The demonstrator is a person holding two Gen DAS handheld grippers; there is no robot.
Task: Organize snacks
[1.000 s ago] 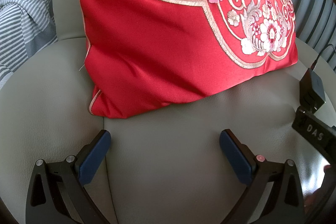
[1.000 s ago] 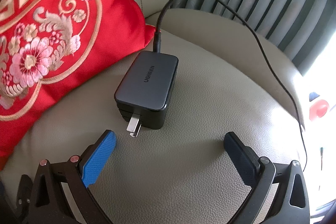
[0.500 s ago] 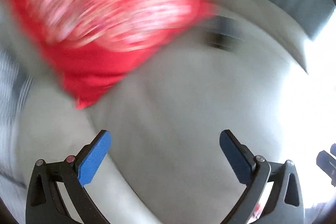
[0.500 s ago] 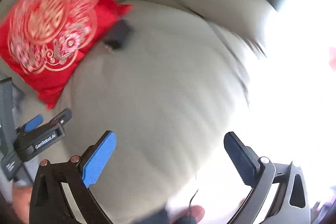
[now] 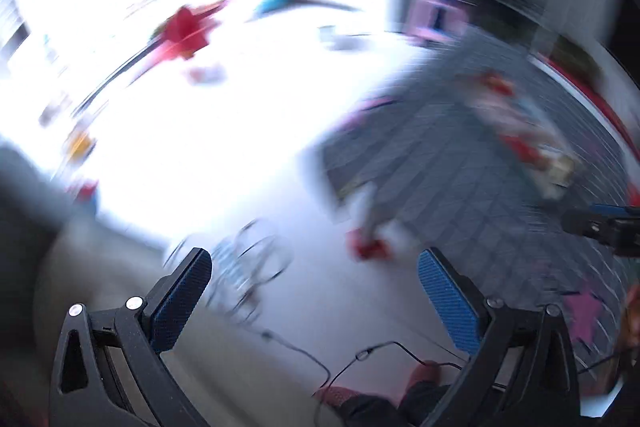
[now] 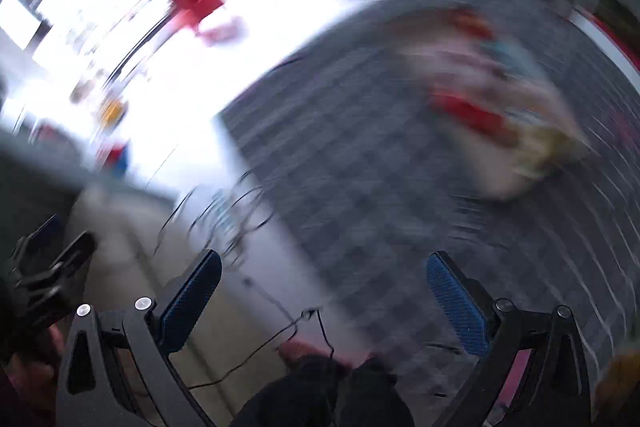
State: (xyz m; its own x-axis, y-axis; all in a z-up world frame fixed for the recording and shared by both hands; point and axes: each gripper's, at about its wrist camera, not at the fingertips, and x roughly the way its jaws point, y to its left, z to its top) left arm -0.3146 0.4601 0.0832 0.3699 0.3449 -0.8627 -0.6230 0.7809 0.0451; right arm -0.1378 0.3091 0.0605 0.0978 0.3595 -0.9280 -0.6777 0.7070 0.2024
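Bright daylight is washing out the far left of both wrist views, and everything beyond the grippers is smearing with motion blur. A pale floor (image 5: 312, 291) is showing in the near middle, with a grey checked rug (image 6: 360, 155) spreading over the right half of the scene. On the rug, toward the far right, a blurred heap of red, yellow and white packets, probably the snacks (image 6: 492, 107), is lying; the left wrist view is catching the same heap (image 5: 524, 131) at its right edge, too smeared to tell single items apart. A red blurred object (image 5: 184, 31) is sitting far off in the glare, and its kind cannot be told.

Thin black cables (image 5: 360, 355) are trailing over the floor near the bottom, close to the person's dark-clad legs (image 6: 328, 387).

The left gripper (image 5: 316, 287) is hanging over the floor with its jaws spread wide and nothing between the blue pads (image 5: 180, 299). The right gripper (image 6: 324, 291) is hovering at the rug's near edge, jaws likewise released and empty, well short of the snacks.
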